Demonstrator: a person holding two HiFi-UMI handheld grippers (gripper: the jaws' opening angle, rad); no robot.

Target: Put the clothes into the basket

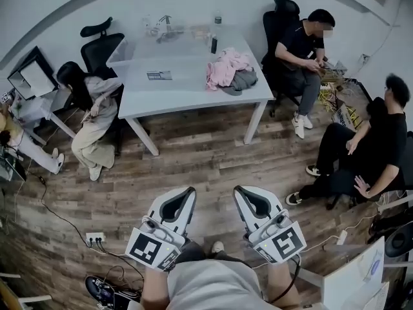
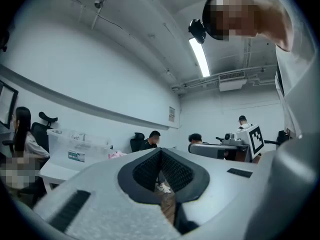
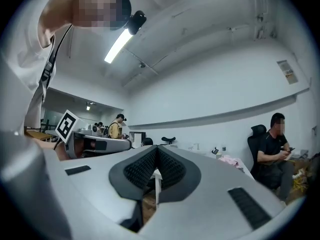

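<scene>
A pile of pink and grey clothes (image 1: pixel 229 71) lies on the right part of the white table (image 1: pixel 187 86) across the room. A clear plastic basket (image 1: pixel 124 51) stands at the table's left back corner. My left gripper (image 1: pixel 187 192) and right gripper (image 1: pixel 240 191) are held side by side close to my body above the wooden floor, far from the table. Both are shut with nothing between the jaws. The left gripper view shows its closed tips (image 2: pixel 161 154), the basket (image 2: pixel 75 146) and a bit of pink cloth (image 2: pixel 117 154). The right gripper view shows closed tips (image 3: pixel 157 149) and the clothes (image 3: pixel 230 160).
One person (image 1: pixel 90 112) sits left of the table and two others (image 1: pixel 303 47) (image 1: pixel 371 150) sit at the right. Black office chairs (image 1: pixel 103 44) stand behind the table. A power strip (image 1: pixel 95 239) and cables lie on the floor at the lower left. A dark bottle (image 1: pixel 213 44) stands on the table.
</scene>
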